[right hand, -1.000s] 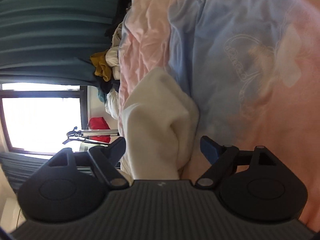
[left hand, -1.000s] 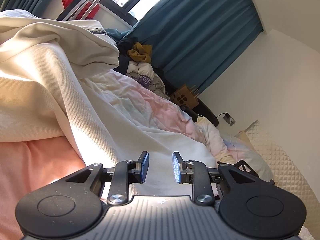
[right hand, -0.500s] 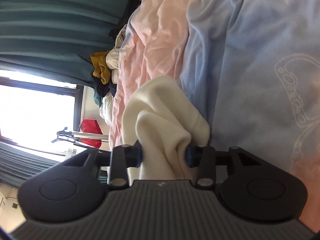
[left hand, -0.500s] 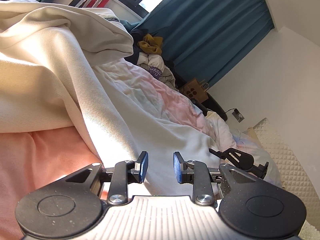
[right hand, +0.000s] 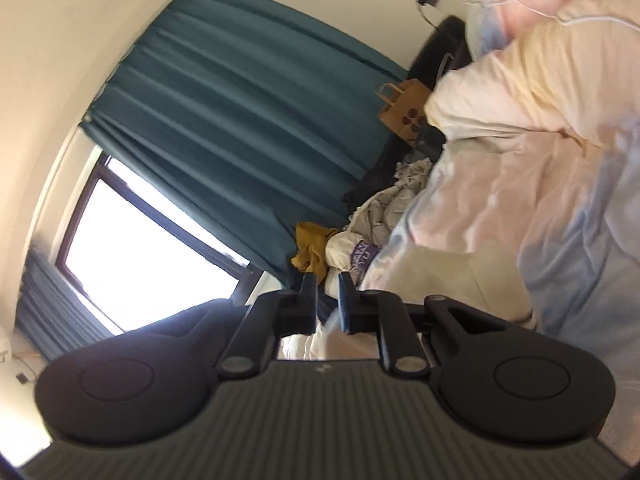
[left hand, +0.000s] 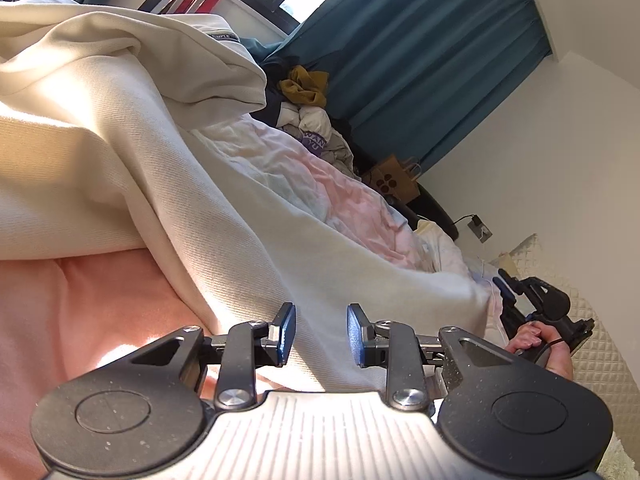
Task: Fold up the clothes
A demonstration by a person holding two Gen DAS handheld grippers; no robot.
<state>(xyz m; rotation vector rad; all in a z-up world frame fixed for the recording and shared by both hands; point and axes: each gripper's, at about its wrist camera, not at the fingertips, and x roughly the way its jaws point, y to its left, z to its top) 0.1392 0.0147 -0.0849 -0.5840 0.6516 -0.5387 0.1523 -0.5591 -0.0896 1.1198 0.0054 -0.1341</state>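
1. Since half a second ago the right gripper [right hand: 328, 300] has swung up from the bedding to face the curtain [right hand: 248, 120] and window [right hand: 132, 248]; its fingers, then clamped on a thick wad of cream cloth, now stand much closer together.
2. Its fingers are nearly together, a narrow gap between the pads; a pale fold lies right at their base, but whether cloth is pinched there cannot be told.
3. In the left view the right gripper [left hand: 505, 289] has also moved nearer, with the hand [left hand: 540, 344] on its handle, at the far corner of the garment [left hand: 120, 140].
4. The left gripper [left hand: 321, 334] has its fingers partly spread, nothing between them, hovering just over the cream cloth.
5. The cream garment lies across the bed, bunched high on the left and stretched as a long strip toward the right gripper.
6. Pink bedding [left hand: 80, 320] lies under it.
7. A clothes pile [left hand: 308, 116], topped by a mustard piece, sits by the curtain, with a paper bag [left hand: 394, 180] nearby.
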